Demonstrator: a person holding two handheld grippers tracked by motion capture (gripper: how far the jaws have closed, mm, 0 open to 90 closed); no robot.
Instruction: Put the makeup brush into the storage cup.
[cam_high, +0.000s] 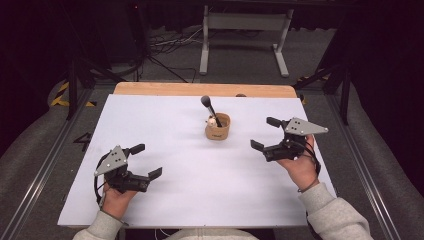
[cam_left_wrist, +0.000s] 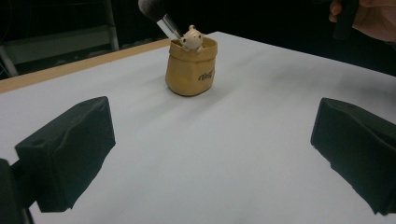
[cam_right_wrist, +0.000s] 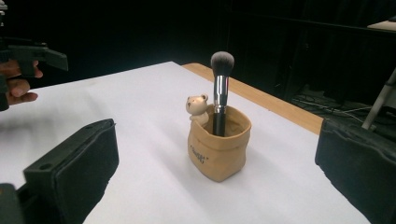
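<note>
A small tan bag-shaped holder (cam_high: 218, 128) (cam_left_wrist: 190, 67) (cam_right_wrist: 219, 144) stands upright near the middle of the white tabletop, a little bear figure (cam_right_wrist: 198, 108) on its rim. A makeup brush (cam_high: 210, 108) (cam_right_wrist: 220, 91) stands in it, dark bristles up, leaning toward the far side. My left gripper (cam_high: 145, 161) rests open at the near left, well short of the holder. My right gripper (cam_high: 265, 133) is open at the right, level with the holder and a short way from it. Neither holds anything.
The white sheet (cam_high: 165, 150) covers a wooden table whose bare far edge (cam_high: 200, 89) shows behind it. Beyond stand a white frame's legs (cam_high: 205, 45) and floor cables (cam_high: 170, 45). Metal rails (cam_high: 45, 165) flank the table.
</note>
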